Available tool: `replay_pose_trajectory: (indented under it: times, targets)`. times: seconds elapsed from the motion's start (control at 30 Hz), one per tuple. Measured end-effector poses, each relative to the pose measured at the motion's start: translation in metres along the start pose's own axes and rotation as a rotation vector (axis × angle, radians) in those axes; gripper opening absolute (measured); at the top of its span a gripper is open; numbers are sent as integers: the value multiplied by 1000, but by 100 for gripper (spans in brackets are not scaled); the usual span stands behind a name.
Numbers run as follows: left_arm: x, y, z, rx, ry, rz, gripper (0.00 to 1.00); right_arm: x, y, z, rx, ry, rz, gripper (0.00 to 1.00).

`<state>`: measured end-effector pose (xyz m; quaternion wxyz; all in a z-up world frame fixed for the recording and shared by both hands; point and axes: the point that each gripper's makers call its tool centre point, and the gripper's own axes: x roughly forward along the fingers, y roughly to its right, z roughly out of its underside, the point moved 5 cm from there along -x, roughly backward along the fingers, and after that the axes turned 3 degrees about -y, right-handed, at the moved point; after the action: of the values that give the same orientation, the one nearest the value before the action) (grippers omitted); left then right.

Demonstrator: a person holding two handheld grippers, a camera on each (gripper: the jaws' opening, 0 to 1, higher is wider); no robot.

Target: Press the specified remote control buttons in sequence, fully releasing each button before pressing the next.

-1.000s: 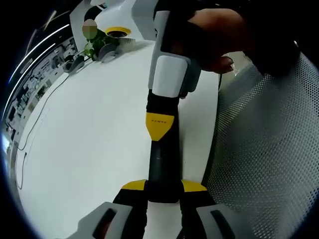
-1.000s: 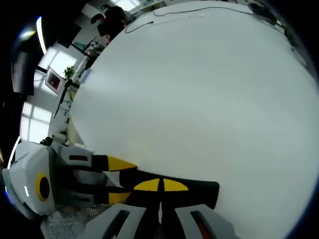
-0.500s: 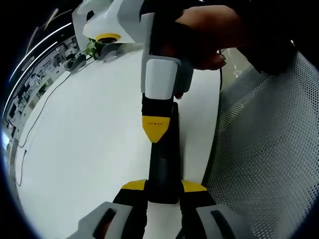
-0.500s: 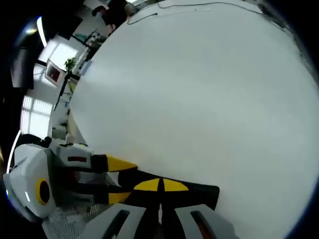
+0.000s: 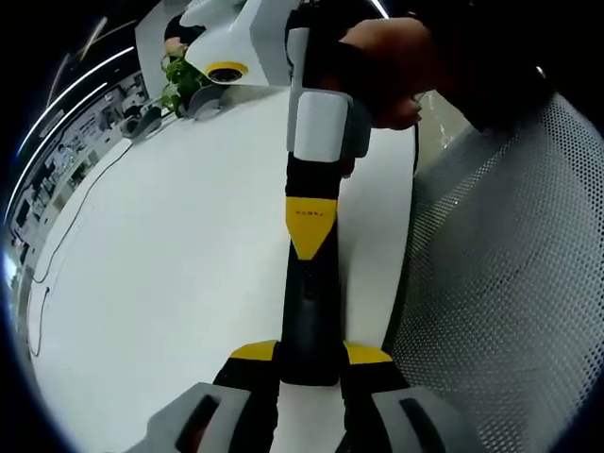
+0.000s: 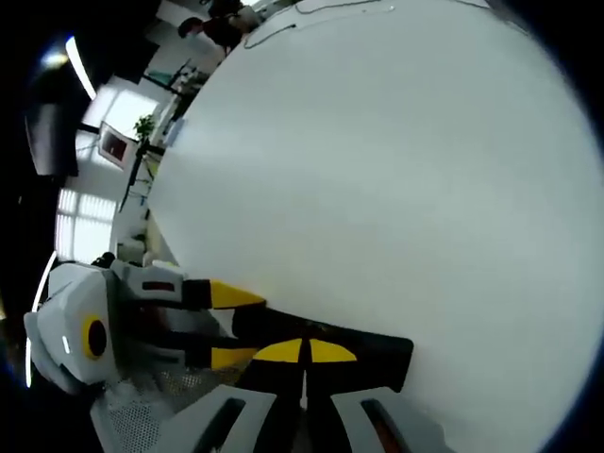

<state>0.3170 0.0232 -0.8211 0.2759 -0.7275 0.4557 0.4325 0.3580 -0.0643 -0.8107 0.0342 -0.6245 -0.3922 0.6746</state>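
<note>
At the bottom centre of the left gripper view, the left gripper (image 5: 308, 363) is clamping narrow on the near end of a long black remote control (image 5: 308, 316), its yellow-tipped jaws pinching the body from both sides; the grip is presumably there to steady the remote so its face is staying up and reachable. Just beyond, running up the middle of the frame, the right gripper (image 5: 310, 226) is coming in from the top, its yellow tips drawn together to a point and lying over the remote's upper face, likely so the closed tips can act as a single pressing finger; whether they are touching a button cannot be told. A hand (image 5: 396, 71) is wrapping the gripper's handle at the upper centre. The white table (image 5: 160, 264) is spreading to the left, and a white mesh surface (image 5: 500, 283) is standing at the right; a green plant (image 5: 179, 80) is sitting at the upper left. At the bottom of the right gripper view, the remote is lying across the frame, with the left gripper entering at the lower left.
</note>
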Motion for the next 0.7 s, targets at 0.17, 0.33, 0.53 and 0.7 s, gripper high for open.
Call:
replay_pose_trajectory:
  times: [0.17,0.33,0.53,0.7]
  targets:
    - [0,0,0,-2,1,0,25,2,-3,3,-14,-35,5,0]
    - [-1,0,0,-3,6,0,25,1,-2,4,-15,-33,7,0]
    - [0,0,0,7,4,2,24,0,1,3,1,-30,0,0]
    - [0,0,0,5,5,6,24,-2,4,1,26,-5,-8,0]
